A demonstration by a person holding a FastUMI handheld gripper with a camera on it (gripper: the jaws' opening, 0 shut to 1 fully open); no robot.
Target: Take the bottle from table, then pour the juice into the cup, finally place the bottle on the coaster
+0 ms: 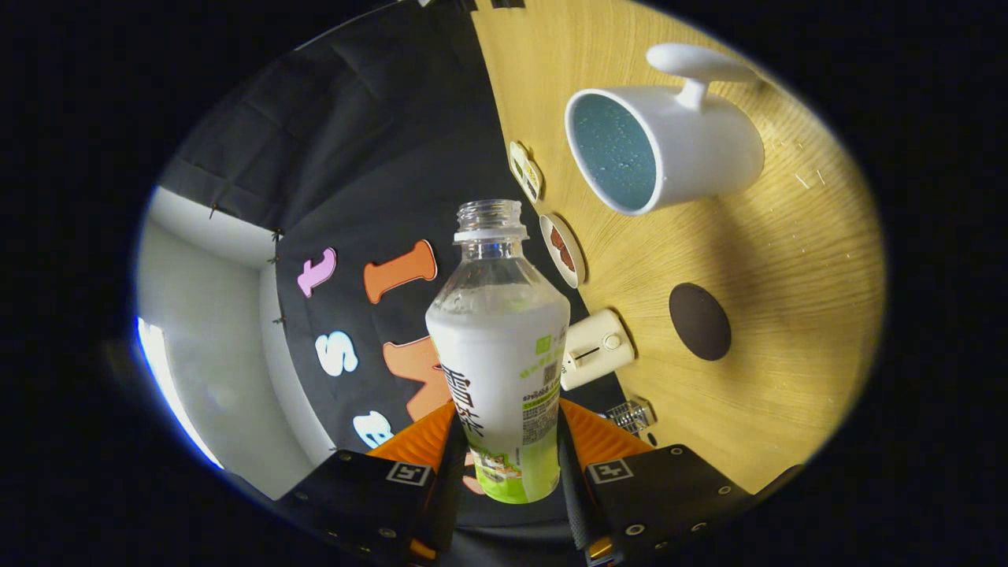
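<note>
My gripper (504, 461) is shut on a clear, uncapped bottle (500, 354) with a white and green label, both fingers pressing its lower body. The whole view is rolled about a quarter turn, so the bottle is held on its side above the wooden table (787, 260). Its open mouth points past the fingers, short of and beside the white cup (669, 150). The cup has a blue inside and a white handle, and it stands on the table with its opening facing me. A dark round coaster (699, 321) lies on the table between the cup and my fingers.
Along the table's back edge by the black cloth wall stand a small white box (594, 348), a round white dish with something brown (562, 250), a small pale-rimmed plaque (526, 171) and a little wire holder (630, 415). A white room wall (205, 331) lies beyond the cloth.
</note>
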